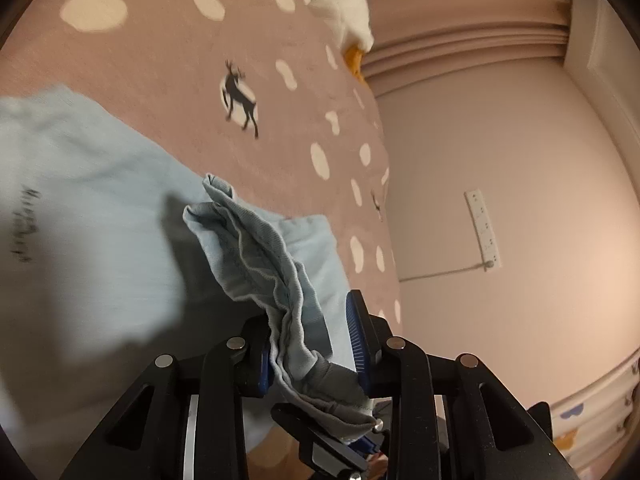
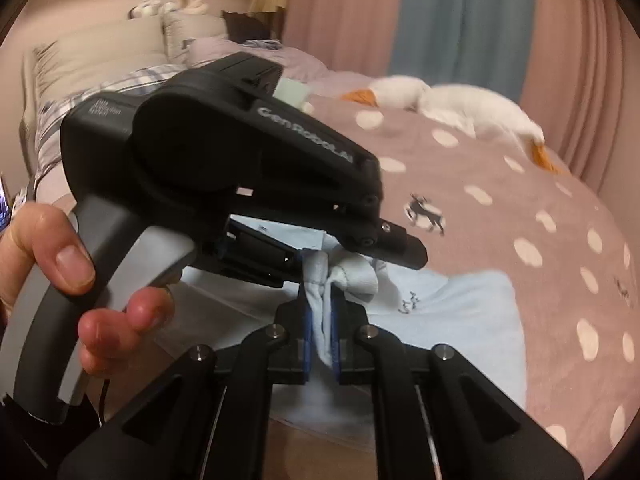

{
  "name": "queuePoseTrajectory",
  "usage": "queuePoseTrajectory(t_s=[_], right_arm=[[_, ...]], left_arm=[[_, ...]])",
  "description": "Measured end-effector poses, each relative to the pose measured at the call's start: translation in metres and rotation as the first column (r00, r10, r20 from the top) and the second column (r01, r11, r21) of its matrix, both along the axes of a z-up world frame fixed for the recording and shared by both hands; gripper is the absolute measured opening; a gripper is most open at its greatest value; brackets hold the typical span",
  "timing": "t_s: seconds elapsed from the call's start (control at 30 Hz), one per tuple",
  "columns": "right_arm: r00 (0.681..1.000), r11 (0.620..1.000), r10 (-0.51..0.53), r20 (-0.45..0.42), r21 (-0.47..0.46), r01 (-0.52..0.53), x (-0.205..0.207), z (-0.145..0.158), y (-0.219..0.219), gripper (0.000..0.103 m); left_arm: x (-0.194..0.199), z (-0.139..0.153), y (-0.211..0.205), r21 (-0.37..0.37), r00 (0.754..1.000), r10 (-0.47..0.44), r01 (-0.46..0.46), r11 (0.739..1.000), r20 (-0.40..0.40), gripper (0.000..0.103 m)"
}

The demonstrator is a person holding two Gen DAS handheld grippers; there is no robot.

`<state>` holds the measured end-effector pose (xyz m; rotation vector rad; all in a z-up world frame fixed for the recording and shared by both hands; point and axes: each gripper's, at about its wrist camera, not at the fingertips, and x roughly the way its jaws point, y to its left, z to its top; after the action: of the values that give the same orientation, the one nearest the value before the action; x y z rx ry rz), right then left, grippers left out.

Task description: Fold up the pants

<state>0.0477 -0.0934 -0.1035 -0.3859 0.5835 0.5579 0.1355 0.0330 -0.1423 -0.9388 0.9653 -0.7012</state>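
Light blue pants lie on a pink dotted blanket on the bed. My left gripper is shut on a bunched edge of the pants and lifts it off the bed. My right gripper is shut on another bunched edge of the pants. In the right wrist view the left gripper crosses just ahead, held in a hand, gripping the same bunch of fabric. The rest of the pants spreads flat to the right.
A white plush goose lies at the far side of the blanket, also in the left wrist view. Pillows and a striped quilt are at the bed's head. A wall with a power strip stands beside the bed. Curtains hang behind.
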Motion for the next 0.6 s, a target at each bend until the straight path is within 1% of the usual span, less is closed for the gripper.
queuePoseTrajectory(t_s=[0.07, 0.1, 0.13, 0.17, 0.2, 0.23, 0.27, 0.3, 0.33, 0.4, 0.47, 0.5, 0.57, 0.6], right_arm=[[0.999, 1.000, 0.031, 0.008, 0.005, -0.031, -0.005, 0.003, 0.004, 0.010], [0.999, 0.999, 0.042, -0.001, 0.006, -0.042, -0.007, 0.003, 0.007, 0.010], [0.999, 0.999, 0.052, -0.017, 0.006, -0.051, -0.007, 0.001, 0.009, 0.011], [0.997, 0.998, 0.069, -0.043, 0.005, -0.069, -0.007, -0.003, 0.013, 0.012], [0.994, 0.996, 0.085, -0.069, -0.002, -0.085, -0.006, -0.008, 0.017, 0.013], [0.990, 0.995, 0.101, -0.099, -0.013, -0.103, -0.007, -0.015, 0.021, 0.022], [0.985, 0.992, 0.118, -0.125, -0.022, -0.122, -0.011, -0.021, 0.024, 0.027], [0.980, 0.990, 0.131, -0.147, -0.029, -0.137, -0.012, -0.026, 0.026, 0.041], [0.970, 0.986, 0.150, -0.191, -0.044, -0.161, -0.014, -0.032, 0.028, 0.048], [0.959, 0.982, 0.167, -0.228, -0.044, -0.181, -0.018, -0.033, 0.023, 0.047], [0.952, 0.982, 0.178, -0.250, -0.017, -0.188, -0.018, -0.023, 0.010, 0.046], [0.951, 0.985, 0.170, -0.258, 0.022, -0.170, -0.015, -0.012, -0.002, 0.047], [0.954, 0.989, 0.131, -0.268, 0.096, -0.109, -0.004, 0.004, -0.026, 0.047], [0.955, 0.989, 0.104, -0.278, 0.130, -0.070, 0.003, 0.010, -0.038, 0.047]], left_arm=[[-0.008, 0.006, 0.007, 0.050, 0.999, 0.020, -0.022, 0.999, 0.027, 0.030], [-0.013, 0.008, 0.012, 0.114, 0.999, 0.037, -0.040, 0.993, 0.035, 0.030], [-0.014, 0.005, 0.013, 0.164, 0.999, 0.048, -0.051, 0.985, 0.025, 0.030], [-0.016, 0.001, 0.014, 0.222, 0.998, 0.061, -0.062, 0.973, 0.010, 0.030], [-0.019, -0.003, 0.017, 0.265, 0.997, 0.075, -0.073, 0.962, 0.004, 0.030], [-0.022, -0.006, 0.020, 0.299, 0.996, 0.088, -0.084, 0.950, -0.001, 0.030], [-0.025, -0.010, 0.024, 0.336, 0.994, 0.110, -0.099, 0.937, -0.012, 0.030], [-0.029, -0.016, 0.031, 0.401, 0.988, 0.153, -0.126, 0.907, -0.035, 0.030], [-0.029, -0.021, 0.037, 0.435, 0.983, 0.177, -0.136, 0.890, -0.054, 0.030], [-0.032, -0.026, 0.046, 0.415, 0.977, 0.203, -0.160, 0.896, -0.061, 0.030], [-0.032, -0.019, 0.051, 0.442, 0.973, 0.226, -0.187, 0.877, -0.037, 0.030], [-0.033, -0.012, 0.050, 0.453, 0.974, 0.224, -0.196, 0.870, -0.010, 0.030], [-0.033, -0.001, 0.045, 0.429, 0.979, 0.203, -0.193, 0.882, 0.024, 0.030], [-0.032, 0.007, 0.036, 0.407, 0.982, 0.181, -0.184, 0.895, 0.046, 0.030]])
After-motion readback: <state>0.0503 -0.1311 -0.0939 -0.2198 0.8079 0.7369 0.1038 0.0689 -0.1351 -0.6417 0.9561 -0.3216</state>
